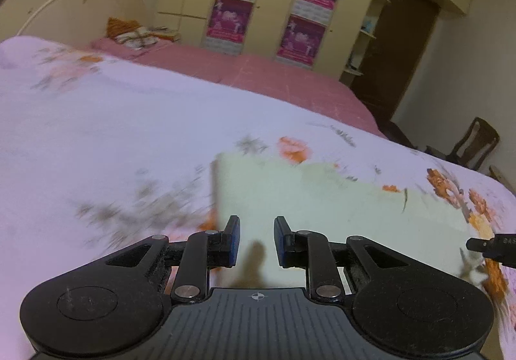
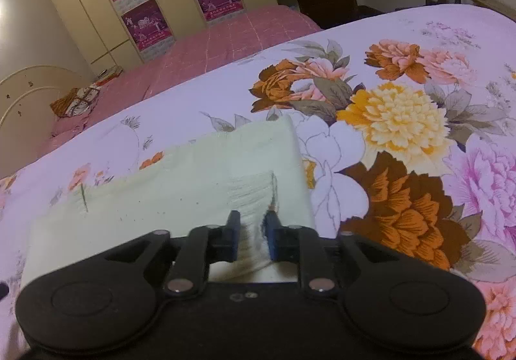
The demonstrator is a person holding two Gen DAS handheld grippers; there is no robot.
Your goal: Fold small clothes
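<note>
Over on the left, the left gripper [image 1: 256, 242] hangs low above the near edge of the pale green cloth [image 1: 322, 208], jaws parted with a clear gap and nothing between them. The view is smeared, so that hand looks to be on the move; come down off the edge and it pinches the flowered bedsheet [image 1: 129, 121] along with the cloth, or misses altogether. Moving right, the cloth [image 2: 154, 199] lies flat on the sheet, partly folded by the look of it. At its right end the right gripper [image 2: 252, 239] has its jaws drawn in on a raised pleat of the fabric, and the hold looks shallow. Pull hard and that ridge slips out; pull alone and the cloth drags crooked across the bed.
</note>
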